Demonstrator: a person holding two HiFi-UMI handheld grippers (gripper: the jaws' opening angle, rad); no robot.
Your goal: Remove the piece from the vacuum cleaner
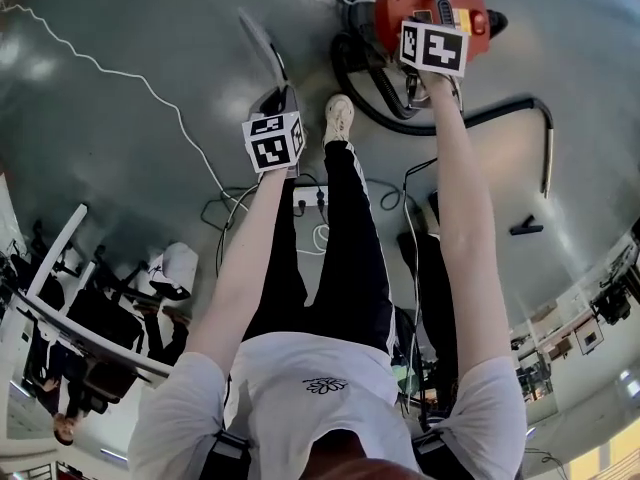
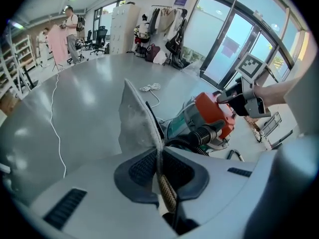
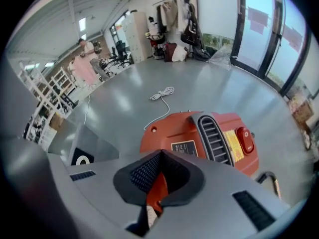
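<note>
The red vacuum cleaner (image 1: 430, 8) stands on the grey floor ahead of me, its red top with vent and switch (image 3: 209, 133) filling the right gripper view. My right gripper (image 1: 440, 6) sits on that top, its pads shut on a red part of the housing (image 3: 158, 190). My left gripper (image 1: 283, 96) is off to the left of the machine and apart from it. It is shut on a flat, dusty grey piece (image 2: 137, 121) that sticks out beyond the jaws, seen edge-on as a pale strip (image 1: 262, 43).
A black hose (image 1: 370, 93) loops round the vacuum and runs to a metal wand (image 1: 547, 153); a black nozzle (image 1: 527, 227) lies close by. A white cord (image 1: 130, 73) crosses the floor at left. Cables (image 1: 310, 203) lie by my shoe (image 1: 339, 118). People (image 2: 70, 21) stand far back.
</note>
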